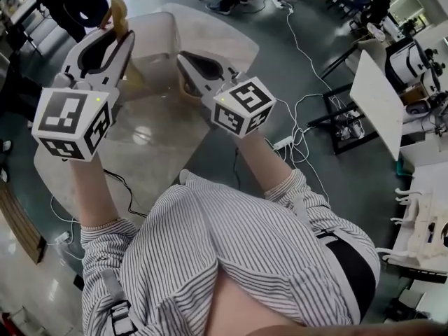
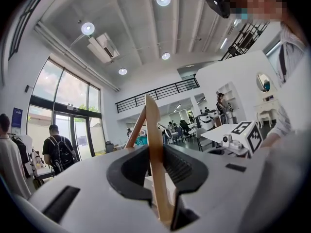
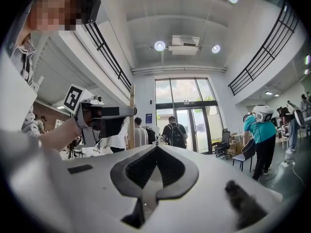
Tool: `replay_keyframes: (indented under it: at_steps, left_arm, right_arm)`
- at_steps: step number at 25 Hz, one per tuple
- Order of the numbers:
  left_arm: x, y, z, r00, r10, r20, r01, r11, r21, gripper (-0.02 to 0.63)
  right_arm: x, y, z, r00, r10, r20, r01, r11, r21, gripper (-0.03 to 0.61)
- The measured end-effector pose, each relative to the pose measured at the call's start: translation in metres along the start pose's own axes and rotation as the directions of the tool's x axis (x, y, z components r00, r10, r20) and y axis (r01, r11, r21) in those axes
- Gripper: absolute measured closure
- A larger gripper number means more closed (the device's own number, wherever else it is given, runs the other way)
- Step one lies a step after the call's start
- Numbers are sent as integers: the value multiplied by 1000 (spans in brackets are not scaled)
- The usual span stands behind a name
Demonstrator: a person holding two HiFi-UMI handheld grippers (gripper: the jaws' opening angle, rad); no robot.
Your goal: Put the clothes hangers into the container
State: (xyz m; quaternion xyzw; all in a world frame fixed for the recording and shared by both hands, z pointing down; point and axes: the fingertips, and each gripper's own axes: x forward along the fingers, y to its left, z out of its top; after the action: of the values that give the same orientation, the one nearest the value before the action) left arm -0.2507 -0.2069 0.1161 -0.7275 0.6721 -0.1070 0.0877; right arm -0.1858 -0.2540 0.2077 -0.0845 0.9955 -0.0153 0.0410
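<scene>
Carrying step: the left tool (image 2: 154, 152) grips a wooden hanger (image 2: 151, 130) raised in the air, the right tool (image 3: 155, 148) is closed on nothing, and next the hanger needs lowering into the container (image 1: 231, 35) and releasing.

The person wears a striped shirt (image 1: 231, 250). Above the shirt, the left gripper (image 1: 117, 35) and right gripper (image 1: 185, 57) look white, with black-marked cubes (image 1: 70, 122).

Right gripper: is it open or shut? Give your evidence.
Shut: in its own view, the tips of the right gripper meet, and nothing sits between them.
</scene>
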Motion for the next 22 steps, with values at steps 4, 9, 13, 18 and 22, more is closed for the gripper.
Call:
replay_keyframes:
  at_steps: [4, 9, 13, 18, 22]
  left_arm:
    - [10, 14, 9, 1000, -8, 5, 8, 1000, 17, 523]
    - [30, 24, 19, 1000, -14, 18, 13, 999, 42, 523]
    - [47, 35, 24, 998, -31, 54, 31, 999, 13, 523]
    - [52, 54, 30, 996, -20, 91, 25, 998, -54, 523]
    - [64, 72, 15, 995, -10, 96, 20, 995, -100, 523]
  right_arm:
    - [17, -2, 12, 1000, 13, 14, -13, 1000, -22, 563]
    - [27, -19, 15, 1000, 6, 8, -6, 999, -32, 563]
    - [40, -36, 17, 1000, -3, 9, 3, 999, -33, 563]
    - [57, -41, 28, 1000, -10, 30, 11, 1000, -24, 563]
    - [69, -48, 18, 1000, -9, 10, 9, 1000, -10, 563]
